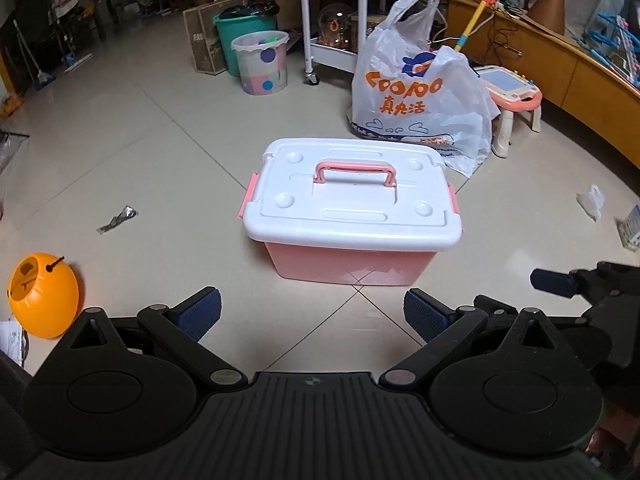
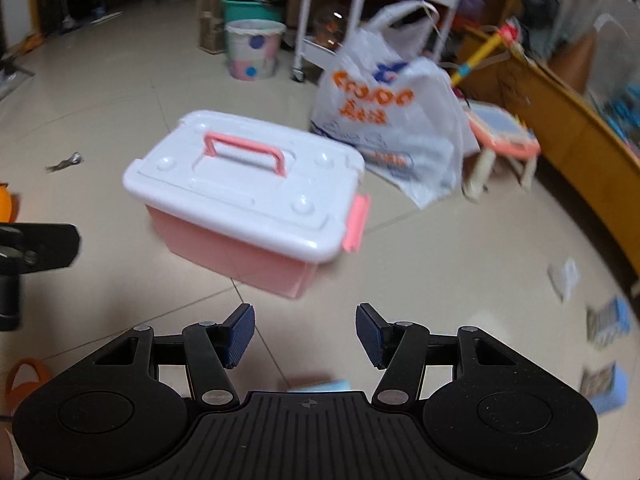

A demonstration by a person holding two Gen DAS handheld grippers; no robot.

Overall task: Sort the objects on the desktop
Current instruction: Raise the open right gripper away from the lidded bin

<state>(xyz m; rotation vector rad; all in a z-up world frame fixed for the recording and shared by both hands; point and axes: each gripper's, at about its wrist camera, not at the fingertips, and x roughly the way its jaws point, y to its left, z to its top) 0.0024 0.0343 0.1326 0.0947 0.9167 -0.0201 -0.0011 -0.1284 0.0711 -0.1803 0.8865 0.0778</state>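
Pink box [image 1: 352,216] sits shut on the tiled floor, white lid [image 1: 352,196] on, side latches [image 1: 250,196] down, pink handle [image 1: 355,173] flat across the top. Left gripper [image 1: 312,314] hovers square before it, jaws spread, holding nothing; box at its 12 o'clock. Right gripper [image 2: 305,336] also spread and empty, box at 11 o'clock, view blurred. By the look of it, the opening step: box not yet unlatched. Next move likely calls for both latches released, then lid lifted. Orange toy [image 1: 43,295] at the left gripper's 9 o'clock, foil scrap [image 1: 117,219] at 10. Bag [image 1: 420,92] behind the box reads "COOLOO" or similar, Chinese characters below, not legible with certainty.
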